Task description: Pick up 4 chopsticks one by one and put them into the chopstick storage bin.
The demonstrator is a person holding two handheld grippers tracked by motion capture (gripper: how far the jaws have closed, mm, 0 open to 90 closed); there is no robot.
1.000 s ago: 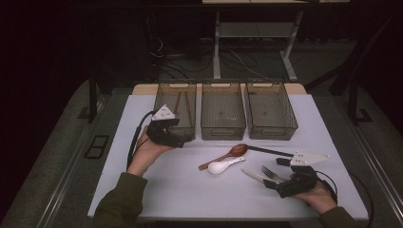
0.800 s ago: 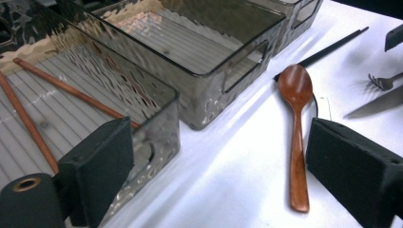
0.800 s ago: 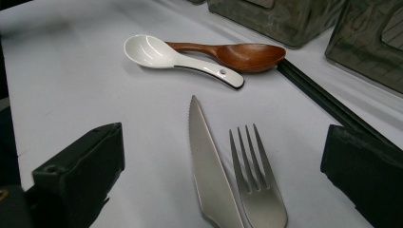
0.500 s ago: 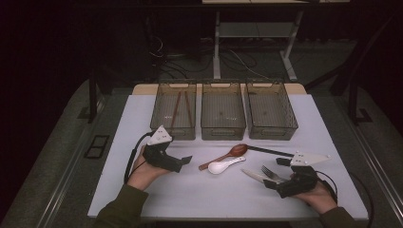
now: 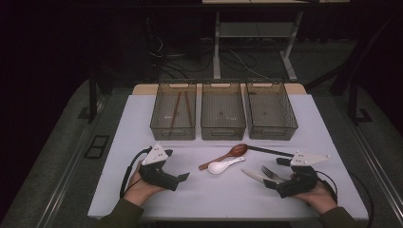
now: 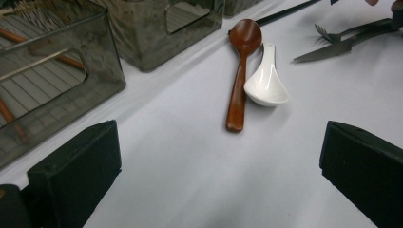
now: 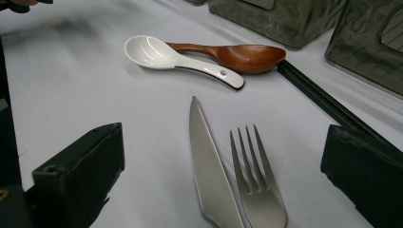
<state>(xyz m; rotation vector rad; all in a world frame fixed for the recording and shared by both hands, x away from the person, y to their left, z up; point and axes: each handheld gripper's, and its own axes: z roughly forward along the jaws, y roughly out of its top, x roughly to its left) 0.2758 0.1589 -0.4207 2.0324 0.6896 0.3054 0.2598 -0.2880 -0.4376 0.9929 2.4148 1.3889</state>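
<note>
Step in hand: I am sorting loose cutlery from the white table (image 5: pixel 142 114) into three smoky clear plastic bins; by my reading I am between picks, lining the left claw (image 5: pixel 183 177) up on the next piece.

Left claw: jaws are standing wide apart, having just been opening, with nothing between them. In the left gripper view they are framing bare tabletop, pointing toward the spoons.

Right claw: I am resting the right claw (image 5: pixel 269 185) on the table at the near right. Its jaws are apart and empty, with the tips of the steel serrated knife (image 7: pixel 206 175) and the steel fork (image 7: pixel 256 187) lying just in front.

Target, by my judgement: the brown wooden spoon (image 6: pixel 240 76), lying flat mid-table with its handle toward my left claw. The white ceramic soup spoon (image 6: pixel 266 78) is touching it along one side.

Other items: a pair of black chopsticks (image 5: pixel 268 151) is lying beyond the spoons, near the right bin (image 5: pixel 272 114).

Bins: the left bin (image 5: pixel 174 111) is holding brown wooden chopsticks (image 5: pixel 180 107); the middle bin (image 5: pixel 223 111) is looking empty.

Next move calls for: carrying the left claw forward to the wooden handle end, turning the jaws across it, and closing low against the table.

Caution: the handle is thin and flat, and the white spoon may get nudged.
</note>
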